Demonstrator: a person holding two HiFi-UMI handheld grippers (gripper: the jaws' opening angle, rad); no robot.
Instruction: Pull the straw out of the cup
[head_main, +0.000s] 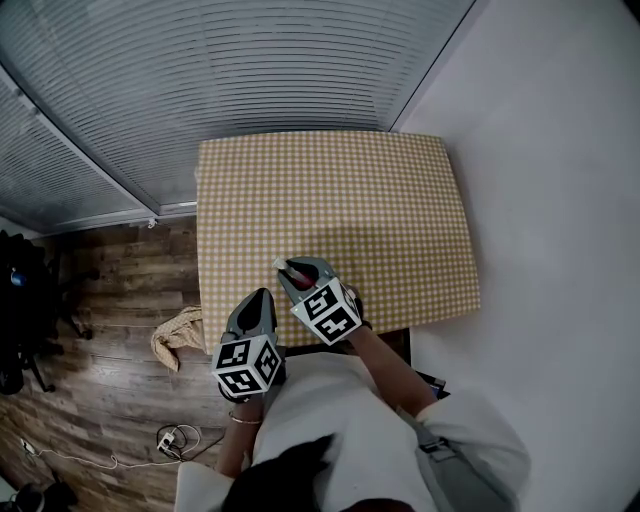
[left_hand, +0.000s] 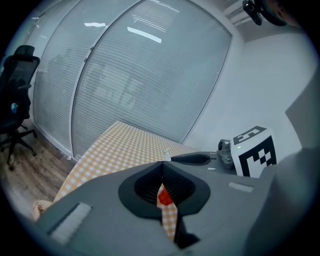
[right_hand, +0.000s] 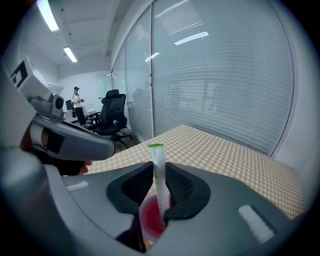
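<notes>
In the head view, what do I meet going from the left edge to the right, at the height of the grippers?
Black chair → beige cloth on the floor → left gripper → right gripper, gripping the straw → white wall.

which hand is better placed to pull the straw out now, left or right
Right. The right gripper has its jaws closed on the straw just above the red cup, so it likely only needs to lift. The left gripper is shut beside it, holding nothing.
</notes>
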